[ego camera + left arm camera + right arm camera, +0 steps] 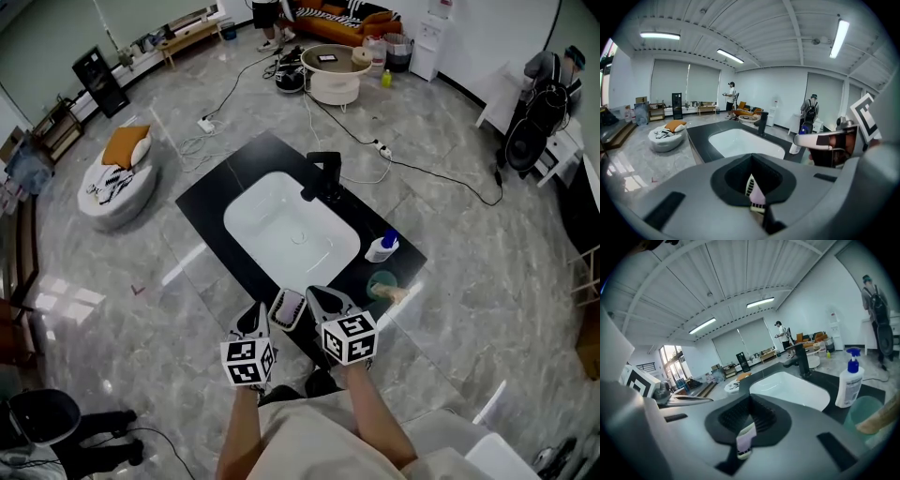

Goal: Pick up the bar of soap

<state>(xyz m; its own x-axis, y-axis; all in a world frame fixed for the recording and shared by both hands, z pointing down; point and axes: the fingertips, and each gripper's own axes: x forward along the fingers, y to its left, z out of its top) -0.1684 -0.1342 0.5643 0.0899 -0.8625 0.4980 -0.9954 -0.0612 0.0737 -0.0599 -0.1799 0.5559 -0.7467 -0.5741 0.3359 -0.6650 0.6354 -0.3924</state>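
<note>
Grey marble floor (pixel 450 281), black counter (pixel 211 202), white sink (pixel 281 211), left gripper (pixel 754 194), right gripper (pixel 746 437).

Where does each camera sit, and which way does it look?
Head view: on the person's head, looking down at the sink; left claw, right claw and forearms show.
Left gripper view: on the left claw, facing across the sink; its shut jaws show.
Right gripper view: on the right claw, facing sink and soap bottle; shut jaws show.
All share the sink.
</note>
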